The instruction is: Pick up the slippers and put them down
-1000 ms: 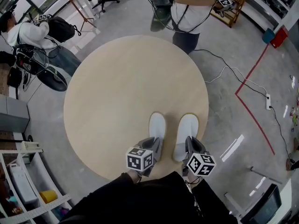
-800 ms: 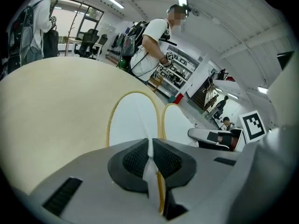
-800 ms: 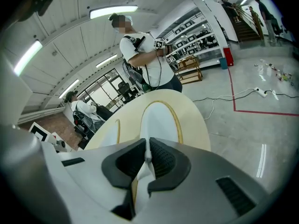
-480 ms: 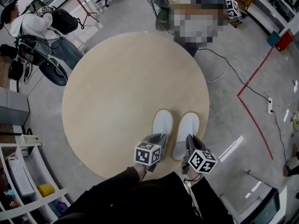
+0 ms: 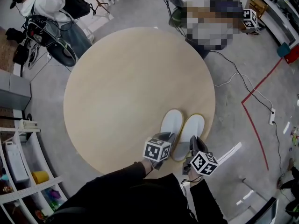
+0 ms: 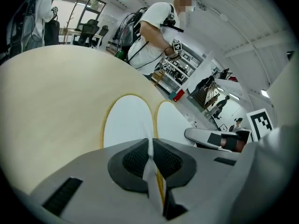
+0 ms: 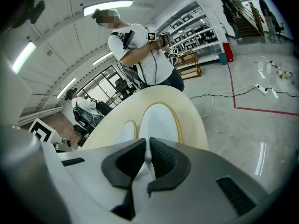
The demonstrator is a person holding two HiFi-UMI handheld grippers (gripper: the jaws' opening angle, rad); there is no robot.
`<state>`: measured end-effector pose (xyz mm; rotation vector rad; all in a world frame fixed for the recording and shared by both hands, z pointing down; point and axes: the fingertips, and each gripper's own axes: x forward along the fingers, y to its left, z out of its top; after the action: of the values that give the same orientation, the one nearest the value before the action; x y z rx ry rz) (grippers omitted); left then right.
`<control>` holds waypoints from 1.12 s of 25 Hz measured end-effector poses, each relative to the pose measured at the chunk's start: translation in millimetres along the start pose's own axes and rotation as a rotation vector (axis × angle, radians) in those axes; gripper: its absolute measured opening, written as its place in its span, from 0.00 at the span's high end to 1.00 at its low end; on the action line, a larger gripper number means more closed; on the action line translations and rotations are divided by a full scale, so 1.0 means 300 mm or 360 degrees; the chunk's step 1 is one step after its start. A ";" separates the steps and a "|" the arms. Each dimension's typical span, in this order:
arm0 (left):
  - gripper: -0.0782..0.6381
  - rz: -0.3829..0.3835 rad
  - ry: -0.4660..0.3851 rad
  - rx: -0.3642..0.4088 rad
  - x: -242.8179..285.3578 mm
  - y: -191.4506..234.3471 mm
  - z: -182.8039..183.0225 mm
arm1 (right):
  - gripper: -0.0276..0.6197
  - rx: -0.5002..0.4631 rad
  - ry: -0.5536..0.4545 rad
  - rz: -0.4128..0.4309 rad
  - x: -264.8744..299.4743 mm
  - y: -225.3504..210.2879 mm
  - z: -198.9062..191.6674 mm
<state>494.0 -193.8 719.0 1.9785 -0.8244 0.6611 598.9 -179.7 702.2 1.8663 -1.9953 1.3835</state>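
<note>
Two white slippers with thin yellow rims lie side by side near the front right edge of the round wooden table (image 5: 117,87). My left gripper (image 5: 167,137) is shut on the heel edge of the left slipper (image 5: 171,122). My right gripper (image 5: 193,142) is shut on the heel of the right slipper (image 5: 192,127). In the left gripper view, white slipper fabric is pinched between the dark pads (image 6: 135,160), with both soles (image 6: 127,125) stretching ahead. The right gripper view shows the right slipper (image 7: 161,118) running forward from its pads (image 7: 163,158), the left slipper (image 7: 122,130) beside it.
A person (image 5: 205,17) stands at the table's far side holding a marker-cube gripper (image 5: 250,18). Another person (image 5: 46,8) sits with bags at the far left. Shelves (image 5: 23,171) stand at the lower left. A cable (image 5: 243,85) and red floor tape (image 5: 254,120) lie on the right.
Both grippers have sunk a little while still holding the slippers. The left slipper has shifted right, closing the gap to the right slipper.
</note>
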 end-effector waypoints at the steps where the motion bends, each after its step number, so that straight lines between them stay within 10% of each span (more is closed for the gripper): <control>1: 0.83 0.0004 0.0001 -0.0002 0.007 0.003 0.005 | 0.91 -0.0003 0.0006 -0.0004 0.007 -0.004 0.000; 28: 0.83 0.0018 0.0027 0.0082 0.155 -0.046 -0.001 | 0.90 -0.0053 0.0064 -0.0064 0.044 -0.158 -0.006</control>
<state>534.1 -201.6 745.0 2.0129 -0.8159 0.7111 634.0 -181.5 736.8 1.8396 -1.9389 1.3576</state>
